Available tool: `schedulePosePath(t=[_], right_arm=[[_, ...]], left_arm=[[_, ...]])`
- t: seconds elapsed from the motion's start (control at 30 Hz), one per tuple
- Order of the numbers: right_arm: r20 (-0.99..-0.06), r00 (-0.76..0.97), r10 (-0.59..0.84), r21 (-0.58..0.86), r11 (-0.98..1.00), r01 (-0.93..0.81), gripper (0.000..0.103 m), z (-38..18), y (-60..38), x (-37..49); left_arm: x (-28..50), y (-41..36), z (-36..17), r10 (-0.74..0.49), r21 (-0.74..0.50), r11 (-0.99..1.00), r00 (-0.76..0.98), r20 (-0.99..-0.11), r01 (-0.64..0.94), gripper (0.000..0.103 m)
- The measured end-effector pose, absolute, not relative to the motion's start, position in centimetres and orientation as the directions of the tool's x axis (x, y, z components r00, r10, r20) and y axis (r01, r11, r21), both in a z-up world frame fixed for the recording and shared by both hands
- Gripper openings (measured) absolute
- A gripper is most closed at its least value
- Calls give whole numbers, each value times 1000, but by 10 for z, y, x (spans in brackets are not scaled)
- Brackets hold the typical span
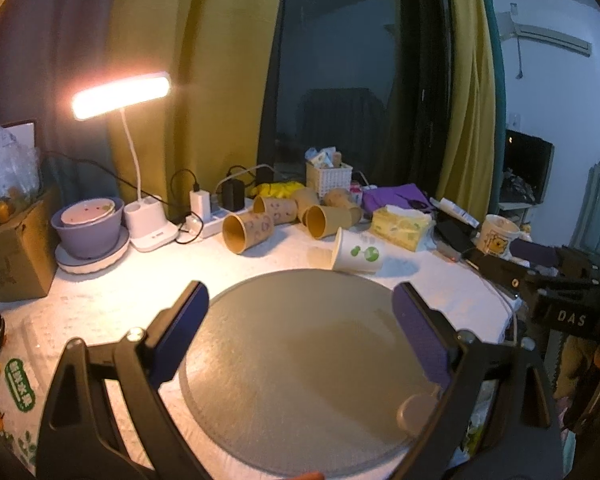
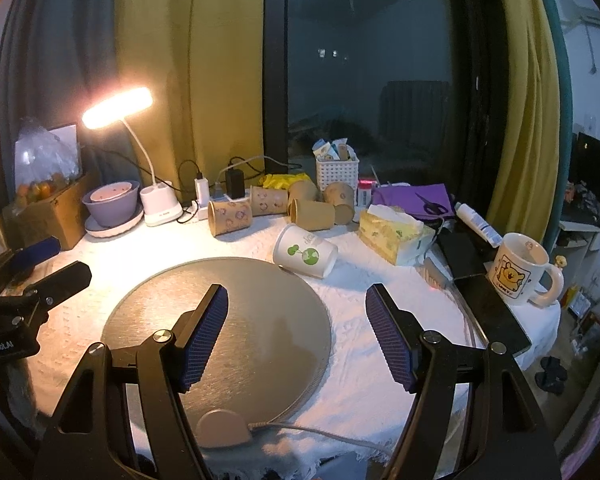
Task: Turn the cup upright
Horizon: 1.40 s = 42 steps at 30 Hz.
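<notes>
A white paper cup with a green print [image 1: 358, 253] lies on its side on the white cloth, just beyond the far edge of the round grey mat [image 1: 300, 364]. It also shows in the right wrist view [image 2: 305, 255], mouth to the left. My left gripper [image 1: 300, 312] is open and empty over the mat, short of the cup. My right gripper [image 2: 296, 312] is open and empty over the mat's right edge [image 2: 220, 320], also short of the cup. The left gripper's body shows at the left of the right wrist view [image 2: 32, 292].
Several brown paper cups [image 2: 276, 208] lie on their sides behind the white cup. A tissue pack [image 2: 396, 236], a bear mug [image 2: 520, 276], a phone [image 2: 492, 312], a lit desk lamp [image 2: 118, 108], a purple bowl [image 2: 112, 202], a white basket [image 2: 337, 174] and a cardboard box [image 2: 52, 212] ring the table.
</notes>
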State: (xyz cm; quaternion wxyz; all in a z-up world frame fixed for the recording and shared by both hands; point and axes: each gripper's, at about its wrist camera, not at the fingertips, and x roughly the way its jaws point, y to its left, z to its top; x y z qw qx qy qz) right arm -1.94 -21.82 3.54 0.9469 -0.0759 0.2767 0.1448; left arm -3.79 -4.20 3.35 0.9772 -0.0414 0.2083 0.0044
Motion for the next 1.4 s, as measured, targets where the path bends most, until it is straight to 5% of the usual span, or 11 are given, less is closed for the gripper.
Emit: schedulePosePath(t=[0.83,1.4], right_arm=[[-617,739,271,-50,923,-381,74,-1,-265,81],[-659,693,292,-78,890,-450,74,-12,-286,160]], left_arm=[[97,-94,-7,-94,-199,979,772,-629,-43,94],[185,-106,-29,-121,-374,907,731,-672,-193,94]])
